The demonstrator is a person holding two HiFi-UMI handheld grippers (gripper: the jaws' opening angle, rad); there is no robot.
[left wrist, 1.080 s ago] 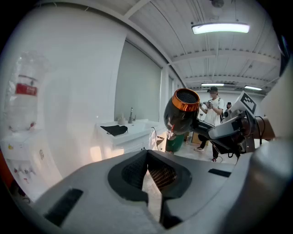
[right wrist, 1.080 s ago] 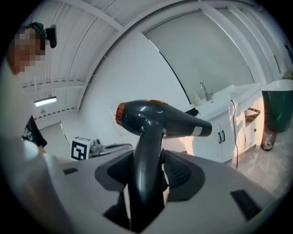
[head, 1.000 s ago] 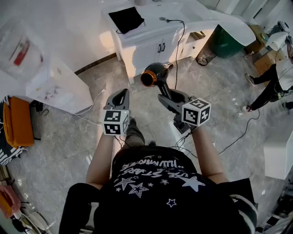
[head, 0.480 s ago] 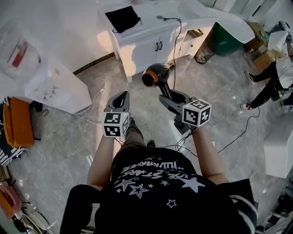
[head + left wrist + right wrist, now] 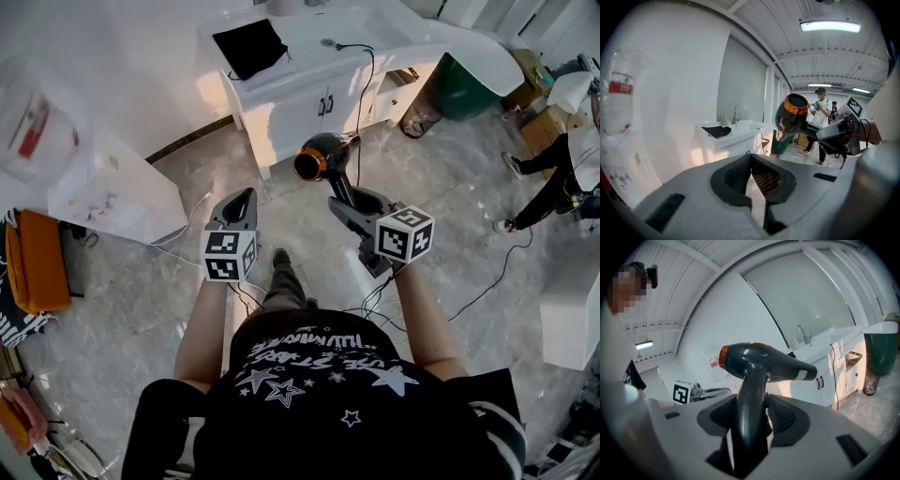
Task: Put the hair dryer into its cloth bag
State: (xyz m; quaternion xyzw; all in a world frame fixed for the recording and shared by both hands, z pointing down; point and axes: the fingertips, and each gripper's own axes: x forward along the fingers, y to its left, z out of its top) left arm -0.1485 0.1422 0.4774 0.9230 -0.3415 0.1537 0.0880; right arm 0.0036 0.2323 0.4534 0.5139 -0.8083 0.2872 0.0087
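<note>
A dark grey hair dryer (image 5: 319,155) with an orange ring hangs in the air over the floor, and my right gripper (image 5: 345,202) is shut on its handle. In the right gripper view the handle (image 5: 751,408) fills the gap between the pads and the barrel (image 5: 764,363) lies across the top. My left gripper (image 5: 236,204) is shut and empty, to the left of the dryer. The black cloth bag (image 5: 250,47) lies flat on the white counter ahead, also seen in the left gripper view (image 5: 717,131) beyond the shut left gripper (image 5: 751,157).
The white vanity cabinet (image 5: 309,89) with a sink and faucet stands ahead, and a black cord (image 5: 361,94) hangs down its front. A green bin (image 5: 469,89) is at the right, a white unit (image 5: 112,183) at the left. Cables lie on the floor and a person (image 5: 567,159) stands at the far right.
Both grippers and the dryer have moved a little toward the counter, which now sits slightly nearer in the head view. Neither grip has changed.
</note>
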